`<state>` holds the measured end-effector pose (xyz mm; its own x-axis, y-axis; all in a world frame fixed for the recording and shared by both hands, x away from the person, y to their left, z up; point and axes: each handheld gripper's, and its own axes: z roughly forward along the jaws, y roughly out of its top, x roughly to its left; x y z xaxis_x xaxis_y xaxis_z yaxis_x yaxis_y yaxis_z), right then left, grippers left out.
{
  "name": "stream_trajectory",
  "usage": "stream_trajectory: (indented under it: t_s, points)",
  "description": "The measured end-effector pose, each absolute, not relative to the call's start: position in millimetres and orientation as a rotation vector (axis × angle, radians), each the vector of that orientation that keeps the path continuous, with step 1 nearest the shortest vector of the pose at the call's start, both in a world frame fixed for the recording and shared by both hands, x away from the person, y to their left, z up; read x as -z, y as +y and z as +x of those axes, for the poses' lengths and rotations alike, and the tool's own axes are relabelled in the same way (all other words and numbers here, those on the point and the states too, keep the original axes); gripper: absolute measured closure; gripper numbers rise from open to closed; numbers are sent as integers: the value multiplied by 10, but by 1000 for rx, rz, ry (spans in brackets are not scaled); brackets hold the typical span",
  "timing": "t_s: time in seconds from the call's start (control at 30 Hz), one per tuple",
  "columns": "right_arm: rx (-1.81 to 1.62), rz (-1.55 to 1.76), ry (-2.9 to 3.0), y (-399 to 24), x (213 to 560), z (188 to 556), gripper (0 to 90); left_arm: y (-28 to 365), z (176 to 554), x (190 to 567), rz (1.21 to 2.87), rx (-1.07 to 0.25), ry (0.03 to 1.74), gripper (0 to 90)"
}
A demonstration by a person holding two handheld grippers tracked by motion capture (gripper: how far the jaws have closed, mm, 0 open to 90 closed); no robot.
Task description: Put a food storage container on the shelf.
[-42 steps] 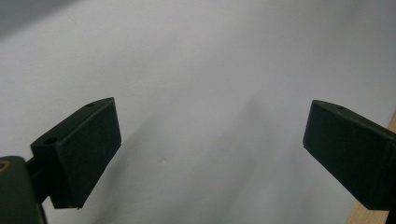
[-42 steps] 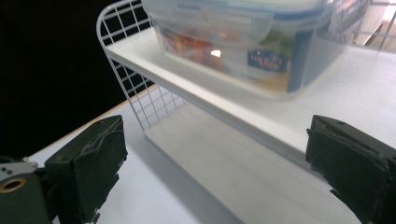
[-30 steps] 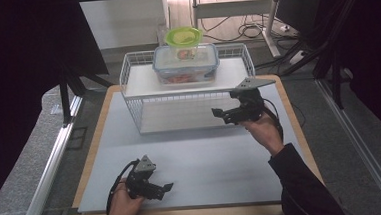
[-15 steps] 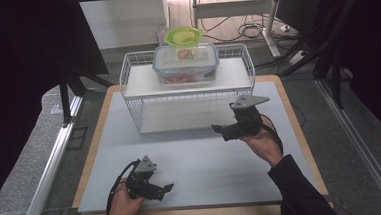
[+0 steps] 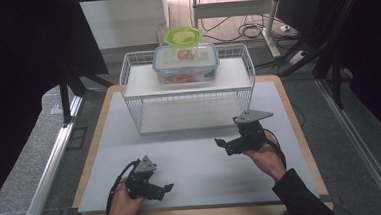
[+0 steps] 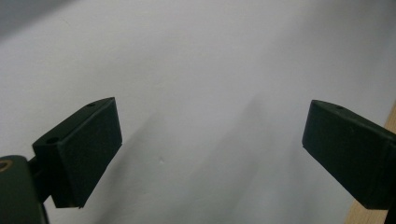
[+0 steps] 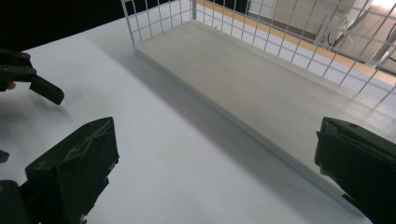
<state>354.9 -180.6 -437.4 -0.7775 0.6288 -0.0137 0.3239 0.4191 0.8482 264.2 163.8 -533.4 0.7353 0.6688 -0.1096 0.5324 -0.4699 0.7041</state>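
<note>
A clear lidded food container (image 5: 186, 63) with reddish contents sits on the top shelf of a white wire rack (image 5: 139, 83) at the back of the mat. Behind it stands a tub with a green lid (image 5: 183, 36). My right gripper (image 5: 227, 146) hovers low over the mat in front of the rack's right half. It points left, and its jaws have just opened wide with nothing between them. In the right gripper view the right gripper (image 7: 215, 172) faces the rack's bare lower shelf (image 7: 261, 84). My left gripper (image 5: 166, 189) rests near the front edge, open and empty. In the left gripper view it (image 6: 210, 149) looks at bare mat.
A pale grey mat (image 5: 197, 162) covers a wooden-edged table (image 5: 94, 141). Metal rails run along both sides, and dark curtains hang at left and right. Cables and a stand lie on the floor behind the rack. The left gripper (image 7: 42, 88) appears at the left of the right gripper view.
My right hand has come down and back from the rack's front toward the mat, and its jaws have opened slightly wider. The left hand has stayed put.
</note>
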Motion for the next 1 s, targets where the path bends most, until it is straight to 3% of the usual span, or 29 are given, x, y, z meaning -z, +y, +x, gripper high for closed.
stream_trajectory:
  t_s: [1.0]
  points:
    - [-1048, 918, 2426, -2127, 5019, 3122, 0, 1640, 2642, 5338, 2180, -255, 898, 46]
